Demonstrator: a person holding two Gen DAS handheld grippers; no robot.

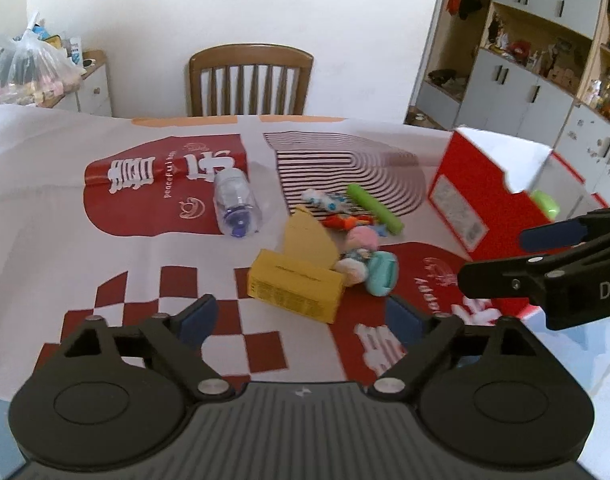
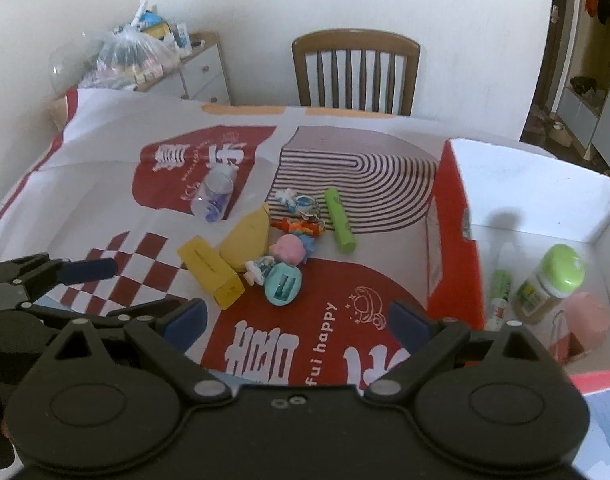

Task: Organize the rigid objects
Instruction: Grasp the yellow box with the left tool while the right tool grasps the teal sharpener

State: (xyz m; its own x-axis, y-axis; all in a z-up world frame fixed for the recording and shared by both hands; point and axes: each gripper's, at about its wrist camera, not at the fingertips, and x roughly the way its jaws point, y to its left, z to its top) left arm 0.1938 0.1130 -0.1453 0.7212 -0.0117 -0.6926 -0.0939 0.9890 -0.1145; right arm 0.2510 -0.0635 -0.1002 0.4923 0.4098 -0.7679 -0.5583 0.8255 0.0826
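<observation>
A small heap of objects lies mid-table: a yellow carton (image 1: 297, 284) (image 2: 211, 272) with its flap open, a clear bottle (image 1: 237, 204) (image 2: 215, 196) on its side, a green cylinder (image 1: 375, 208) (image 2: 339, 220), a teal oval case (image 1: 381, 276) (image 2: 283, 284), a pink toy (image 1: 363, 238) (image 2: 291, 250) and keychains. My left gripper (image 1: 301, 318) (image 2: 121, 292) is open and empty just short of the carton. My right gripper (image 2: 299, 318) (image 1: 493, 258) is open and empty, near the red box (image 2: 453, 240) (image 1: 465, 208). The box holds a green-lidded jar (image 2: 553, 280), a green tube (image 2: 499, 292) and a pink object (image 2: 587, 320).
A red-and-white patterned cloth (image 1: 165, 240) covers the table. A wooden chair (image 1: 249, 80) (image 2: 355, 72) stands at the far edge. A filled plastic bag (image 1: 25, 68) sits on a cabinet at the back left, and shelving (image 1: 545, 60) lines the right wall.
</observation>
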